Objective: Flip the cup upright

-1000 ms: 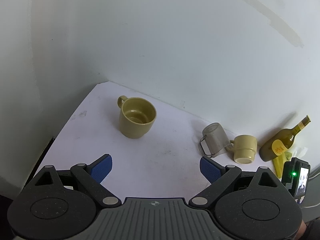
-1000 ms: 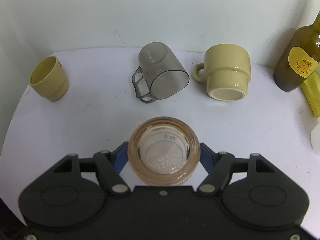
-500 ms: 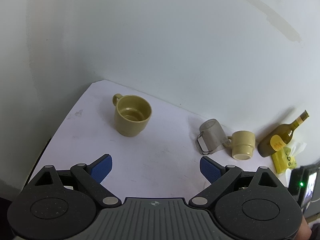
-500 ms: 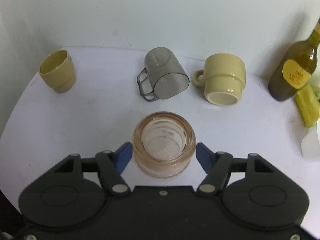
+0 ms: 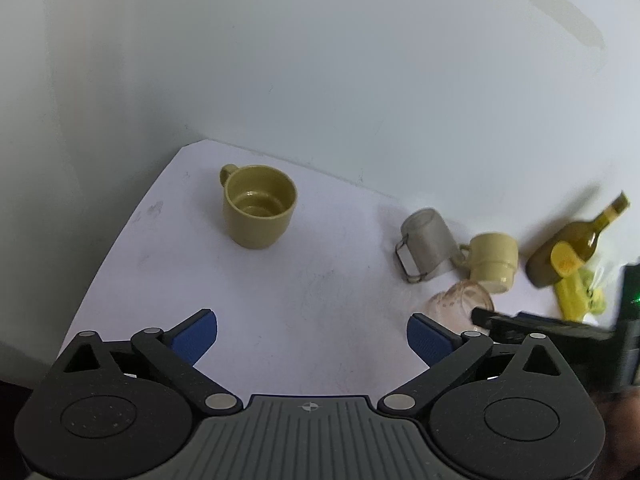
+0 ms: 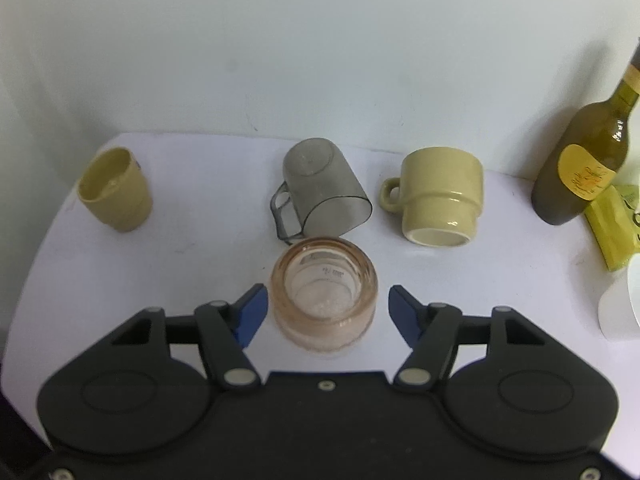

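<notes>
A pink glass cup (image 6: 324, 292) stands upright on the white table (image 6: 200, 264), between the blue pads of my right gripper (image 6: 325, 310), which is open with gaps on both sides. It also shows in the left wrist view (image 5: 460, 302). A smoky grey plastic cup (image 6: 320, 188) stands upside down just behind it. A cream mug (image 6: 440, 196) stands upside down to its right. An olive mug (image 5: 258, 206) stands upright at the far left. My left gripper (image 5: 312, 338) is open and empty above the table's front.
A dark green bottle (image 6: 584, 164) with a yellow label stands at the right by the wall. A yellow packet (image 6: 612, 228) and a white object (image 6: 620, 308) lie at the right edge. White walls close the back and left.
My right gripper has opened and let go of the pink glass cup, then drawn back a little. My left gripper has pulled back and up.
</notes>
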